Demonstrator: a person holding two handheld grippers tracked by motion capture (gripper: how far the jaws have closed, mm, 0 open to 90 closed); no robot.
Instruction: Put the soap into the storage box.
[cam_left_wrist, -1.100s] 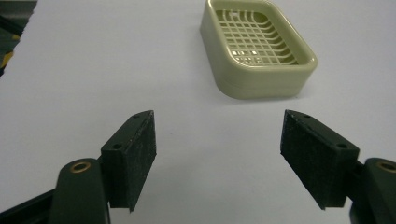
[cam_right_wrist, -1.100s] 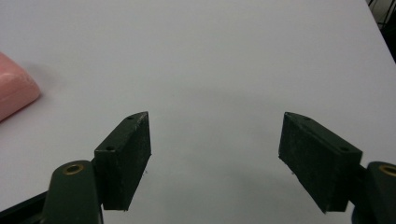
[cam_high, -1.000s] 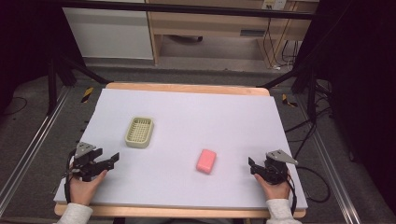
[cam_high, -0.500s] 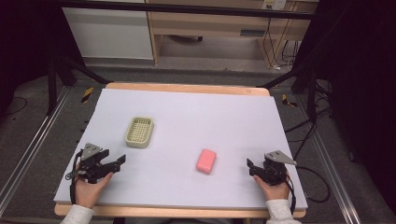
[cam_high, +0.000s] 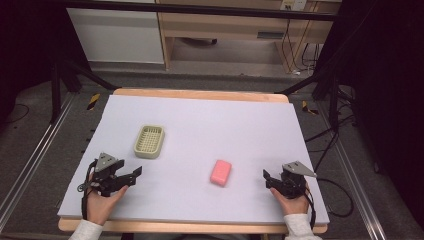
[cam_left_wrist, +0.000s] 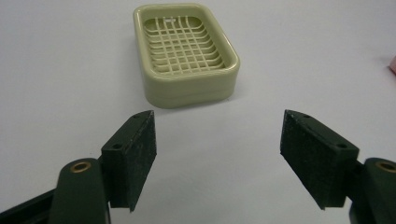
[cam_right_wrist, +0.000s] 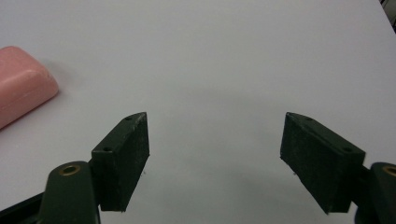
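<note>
A pale green soap dish (cam_high: 149, 141) with a grid floor sits empty on the left half of the white table top (cam_high: 210, 125). A pink bar of soap (cam_high: 220, 172) lies right of centre, flat on the table. My left gripper (cam_high: 135, 172) rests near the front left, open and empty, a short way in front of the soap dish (cam_left_wrist: 186, 53), which lies ahead of my open left gripper (cam_left_wrist: 217, 154). My right gripper (cam_high: 266, 177) rests at the front right, open and empty. In the right gripper view the soap (cam_right_wrist: 21, 95) lies ahead and to the left of the right gripper (cam_right_wrist: 215, 154).
The white top lies on a wooden table whose edge (cam_high: 200, 93) shows at the back. Metal rails (cam_high: 30, 160) run along both sides on the floor. Black stand legs (cam_high: 65, 75) and cables (cam_high: 330, 135) stand beyond the table's corners.
My left gripper has shifted a little to the right, towards the table's middle. The right gripper, dish and soap have stayed put.
</note>
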